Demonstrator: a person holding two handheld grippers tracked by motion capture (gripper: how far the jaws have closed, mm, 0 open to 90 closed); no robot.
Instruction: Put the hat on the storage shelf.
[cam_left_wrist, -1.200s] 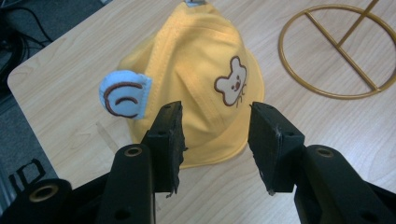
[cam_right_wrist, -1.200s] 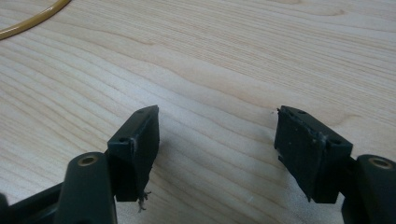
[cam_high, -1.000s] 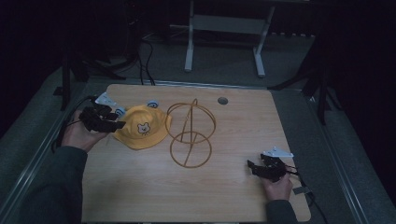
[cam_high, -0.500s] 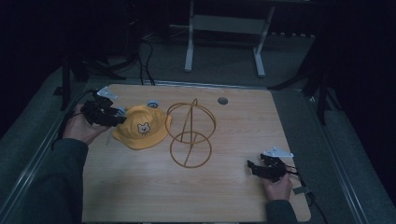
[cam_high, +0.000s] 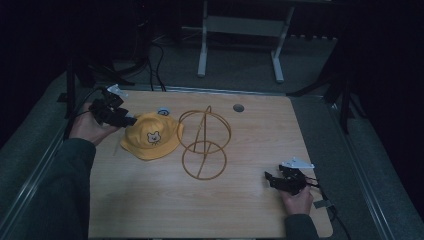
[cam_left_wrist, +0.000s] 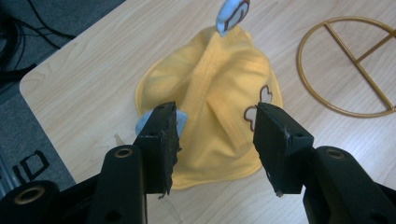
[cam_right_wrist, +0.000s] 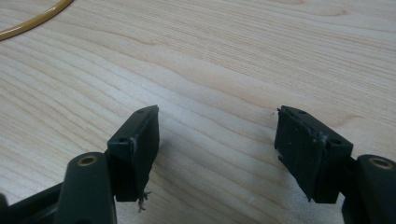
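Dim floor ringed the wooden surface (cam_high: 150, 200). Left gripper (cam_left_wrist: 212, 135) hovered, fingers wide and empty, over the hat (cam_left_wrist: 219, 93) beside the stand (cam_high: 202, 142); next likely closing on it. Right gripper (cam_right_wrist: 215, 149) rested agape.

No readable text, brand or number, small bear-face emblem on yellow hat (cam_high: 150, 137), wordless

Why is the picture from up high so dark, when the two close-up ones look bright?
In the high view, only the table catches light, the floor and surroundings fade to near black, and it is dim and grainy. In the left gripper view the yellow hat is bright and clear. In the right gripper view the wood grain is sharp, with soft shadows under the jaws.
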